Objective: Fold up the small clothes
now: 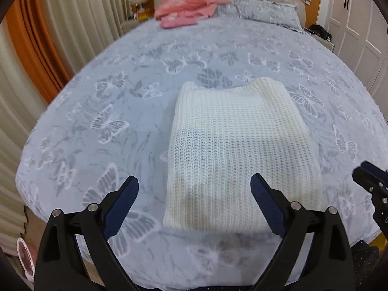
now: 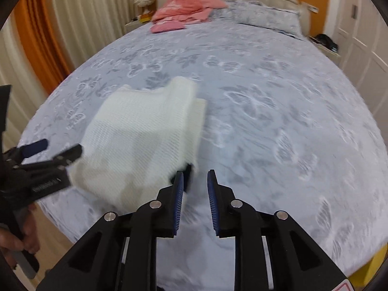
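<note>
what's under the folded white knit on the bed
The white knit lies on the butterfly-print bedspread, which shows all around it. Whatever sits directly beneath it or inside its folds is covered.

Left hand-held gripper (image 1: 194,191) wide open, right hand-held gripper (image 2: 195,181) narrowly parted

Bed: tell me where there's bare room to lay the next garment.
The bedspread lies bare right of the white knit, and between it and the pink clothes by the headboard. The near edge is crowded: left gripper and right gripper, both open.
</note>
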`<move>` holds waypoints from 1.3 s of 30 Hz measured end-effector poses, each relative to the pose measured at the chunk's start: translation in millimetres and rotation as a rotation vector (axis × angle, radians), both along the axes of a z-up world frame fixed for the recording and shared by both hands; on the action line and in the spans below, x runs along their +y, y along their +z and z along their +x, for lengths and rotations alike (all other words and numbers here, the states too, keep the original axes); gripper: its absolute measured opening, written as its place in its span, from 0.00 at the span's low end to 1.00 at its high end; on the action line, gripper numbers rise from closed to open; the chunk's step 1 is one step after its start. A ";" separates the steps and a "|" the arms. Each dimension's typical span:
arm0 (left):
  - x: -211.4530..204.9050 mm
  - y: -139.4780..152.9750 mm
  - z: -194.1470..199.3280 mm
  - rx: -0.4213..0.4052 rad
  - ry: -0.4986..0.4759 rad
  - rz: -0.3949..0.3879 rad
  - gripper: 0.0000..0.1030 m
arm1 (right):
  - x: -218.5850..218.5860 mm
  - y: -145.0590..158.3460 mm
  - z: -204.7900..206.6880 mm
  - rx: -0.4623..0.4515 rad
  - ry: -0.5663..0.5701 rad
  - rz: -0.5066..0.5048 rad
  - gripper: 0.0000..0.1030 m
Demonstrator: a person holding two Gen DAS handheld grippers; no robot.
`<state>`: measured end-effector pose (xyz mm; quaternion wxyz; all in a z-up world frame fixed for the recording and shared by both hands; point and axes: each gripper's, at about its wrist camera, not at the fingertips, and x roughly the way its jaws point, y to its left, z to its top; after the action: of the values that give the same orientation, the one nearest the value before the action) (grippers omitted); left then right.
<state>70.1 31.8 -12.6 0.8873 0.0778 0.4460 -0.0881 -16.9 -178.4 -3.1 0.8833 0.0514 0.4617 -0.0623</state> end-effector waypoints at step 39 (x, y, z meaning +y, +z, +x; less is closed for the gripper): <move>5.8 -1.4 -105.1 -0.159 0.060 -0.054 0.89 | 36.4 -23.9 -67.2 -0.063 -0.062 -0.138 0.42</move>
<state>-35.0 37.6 -14.0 0.9239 0.0475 0.3737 -0.0671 -84.2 -142.1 -27.0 0.8965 0.0069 0.4264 -0.1197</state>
